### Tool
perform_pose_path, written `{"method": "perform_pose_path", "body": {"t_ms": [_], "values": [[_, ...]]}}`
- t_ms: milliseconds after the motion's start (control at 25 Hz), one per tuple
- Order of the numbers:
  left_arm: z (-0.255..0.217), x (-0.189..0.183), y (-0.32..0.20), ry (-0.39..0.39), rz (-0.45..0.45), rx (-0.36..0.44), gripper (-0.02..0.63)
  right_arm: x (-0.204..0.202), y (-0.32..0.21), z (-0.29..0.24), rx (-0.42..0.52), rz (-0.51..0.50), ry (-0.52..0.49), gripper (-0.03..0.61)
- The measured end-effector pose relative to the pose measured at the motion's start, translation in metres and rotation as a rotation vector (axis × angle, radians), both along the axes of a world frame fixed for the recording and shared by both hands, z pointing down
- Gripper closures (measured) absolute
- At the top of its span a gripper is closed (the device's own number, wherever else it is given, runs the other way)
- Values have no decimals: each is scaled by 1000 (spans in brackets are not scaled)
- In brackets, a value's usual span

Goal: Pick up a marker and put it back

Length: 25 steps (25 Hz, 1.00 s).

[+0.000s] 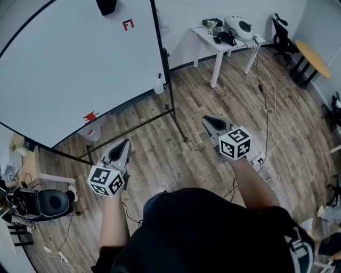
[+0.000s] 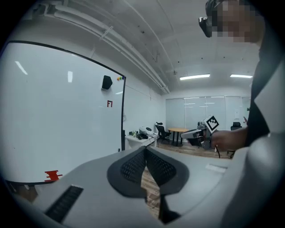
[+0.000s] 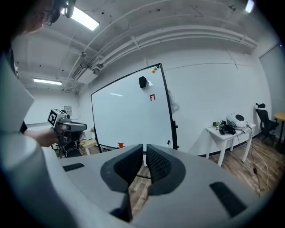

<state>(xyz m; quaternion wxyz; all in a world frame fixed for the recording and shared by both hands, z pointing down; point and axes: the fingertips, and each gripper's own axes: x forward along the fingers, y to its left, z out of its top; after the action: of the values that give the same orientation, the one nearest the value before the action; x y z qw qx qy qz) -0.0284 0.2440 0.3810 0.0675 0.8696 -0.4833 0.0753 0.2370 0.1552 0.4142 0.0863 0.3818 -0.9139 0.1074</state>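
A large whiteboard (image 1: 69,64) on a black stand fills the upper left of the head view. A small red object (image 1: 90,117), possibly the marker, rests at its lower edge; it also shows as a red shape (image 2: 52,176) in the left gripper view and as a red speck (image 3: 120,145) in the right gripper view. My left gripper (image 1: 123,144) is held low in front of the board, well short of it, with its jaws shut and empty (image 2: 145,149). My right gripper (image 1: 206,120) hangs further right over the floor, its pads (image 3: 144,146) almost together with nothing between them.
A black eraser (image 1: 106,6) and a red mark (image 1: 128,24) sit high on the board. A white bottle (image 1: 159,85) hangs by the stand's post. At the back right stand a white table (image 1: 205,33), a black chair (image 1: 279,29) and a round yellow table (image 1: 314,56). Cables (image 1: 269,122) trail on the wood floor.
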Motion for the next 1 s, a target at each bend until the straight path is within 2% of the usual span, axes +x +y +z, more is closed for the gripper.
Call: {"method": "perform_pose_path", "body": {"t_ms": [480, 640, 1000], "values": [[7, -18, -25, 33, -14, -17, 601, -15, -25, 5, -5, 0, -1, 574], [8, -21, -49, 97, 11, -27, 601, -13, -44, 7, -14, 23, 10, 575], [24, -47, -105, 106, 61, -65, 603, -42, -93, 18, -37, 46, 17, 580]]}}
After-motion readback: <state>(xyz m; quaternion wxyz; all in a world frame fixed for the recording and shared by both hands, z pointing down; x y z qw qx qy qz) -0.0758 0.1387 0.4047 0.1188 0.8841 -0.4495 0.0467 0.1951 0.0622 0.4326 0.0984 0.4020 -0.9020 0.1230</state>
